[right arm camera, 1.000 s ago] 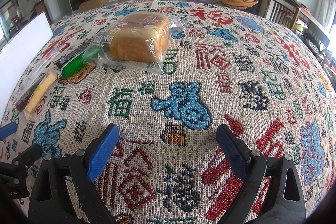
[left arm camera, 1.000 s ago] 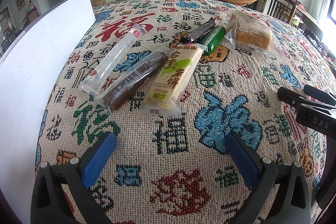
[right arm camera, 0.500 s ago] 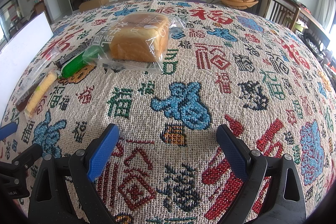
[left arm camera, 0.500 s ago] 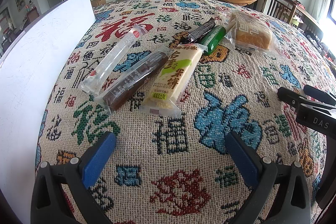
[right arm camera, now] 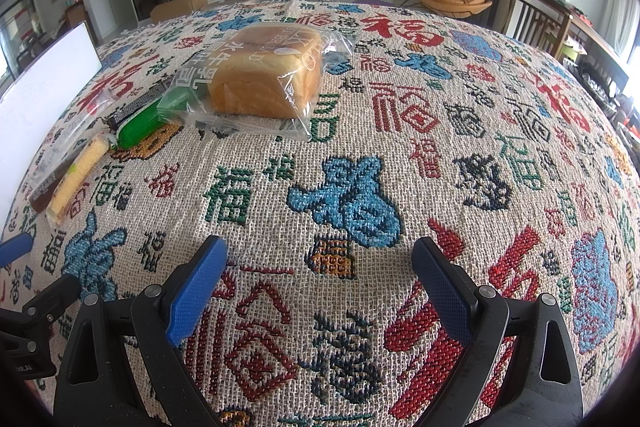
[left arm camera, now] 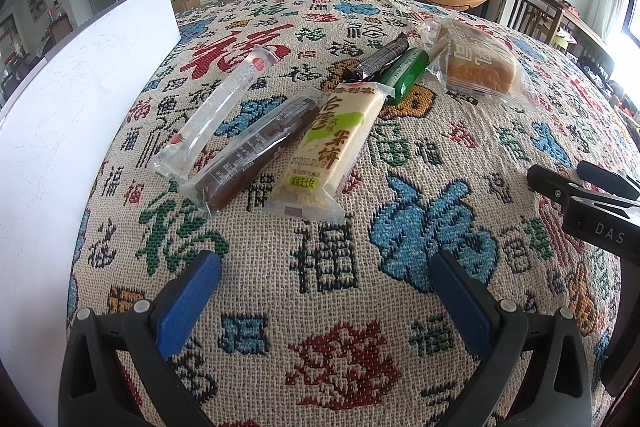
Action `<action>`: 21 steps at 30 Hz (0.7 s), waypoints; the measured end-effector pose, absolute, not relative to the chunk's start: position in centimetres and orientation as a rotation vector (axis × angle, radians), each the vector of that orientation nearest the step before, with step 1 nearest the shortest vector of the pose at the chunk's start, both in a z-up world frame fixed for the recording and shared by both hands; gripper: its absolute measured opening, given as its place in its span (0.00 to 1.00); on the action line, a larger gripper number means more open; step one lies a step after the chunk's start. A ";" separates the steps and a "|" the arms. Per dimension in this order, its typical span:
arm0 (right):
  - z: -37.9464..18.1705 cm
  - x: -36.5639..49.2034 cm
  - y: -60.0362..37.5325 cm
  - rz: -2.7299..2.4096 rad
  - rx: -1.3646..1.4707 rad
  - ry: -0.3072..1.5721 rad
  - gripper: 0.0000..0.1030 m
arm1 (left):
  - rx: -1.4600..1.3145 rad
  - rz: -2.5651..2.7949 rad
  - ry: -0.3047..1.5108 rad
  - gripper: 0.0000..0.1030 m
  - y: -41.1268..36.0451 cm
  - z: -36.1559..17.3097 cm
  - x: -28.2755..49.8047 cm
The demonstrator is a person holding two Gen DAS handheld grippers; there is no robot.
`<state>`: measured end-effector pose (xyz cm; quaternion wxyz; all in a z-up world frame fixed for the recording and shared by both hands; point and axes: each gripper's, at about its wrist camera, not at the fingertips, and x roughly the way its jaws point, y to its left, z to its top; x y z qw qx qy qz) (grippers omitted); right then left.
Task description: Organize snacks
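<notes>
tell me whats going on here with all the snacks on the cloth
A person holds a tool in each hand over a patterned tablecloth; both the left tool and the right tool are open and empty. Nothing has been picked up. Six wrapped snacks lie in a loose row: a clear stick pack, a brown bar, a rice cracker pack, a dark bar, a green pack and a bagged bread loaf. A white board lies at the left.
</notes>
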<state>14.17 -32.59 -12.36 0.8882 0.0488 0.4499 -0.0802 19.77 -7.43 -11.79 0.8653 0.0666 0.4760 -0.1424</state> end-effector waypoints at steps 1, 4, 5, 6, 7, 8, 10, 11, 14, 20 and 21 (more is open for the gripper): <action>-12.4 14.3 -32.5 -0.166 0.101 0.935 0.93 | 0.141 -0.319 1.010 1.00 -7.4 -11.7 19.9; -12.4 14.3 -32.5 -0.167 0.101 0.935 0.93 | 0.071 -0.426 1.050 1.00 -5.9 -10.8 20.5; -12.5 14.3 -32.5 -0.167 0.101 0.935 0.93 | 0.028 -0.468 1.048 1.00 -5.0 -10.2 20.9; -12.4 14.2 -32.6 -0.167 0.101 0.935 0.93 | -0.001 -0.495 1.041 1.00 -4.2 -9.5 21.3; -12.5 14.3 -32.5 -0.167 0.101 0.935 0.93 | -0.017 -0.508 1.034 1.00 -3.6 -8.9 21.8; -12.5 14.3 -32.5 -0.167 0.101 0.935 0.93 | -0.030 -0.516 1.026 1.00 -2.9 -8.3 22.6; -12.5 14.4 -32.5 -0.167 0.101 0.935 0.93 | -0.017 -0.504 1.019 0.99 -2.3 -7.4 24.1; -12.5 14.3 -32.5 -0.167 0.101 0.935 0.93 | 0.011 -0.482 1.013 0.98 -2.2 -7.1 25.1; -12.5 14.3 -32.5 -0.167 0.101 0.935 0.93 | 0.099 -0.433 1.007 0.87 -2.5 -6.9 27.6; -12.5 14.3 -32.5 -0.167 0.101 0.935 0.93 | 0.201 -0.390 1.049 0.67 -3.0 -9.0 32.9; -12.5 14.3 -32.5 -0.167 0.101 0.935 0.93 | 0.208 -0.380 1.069 0.55 -3.0 -9.7 33.6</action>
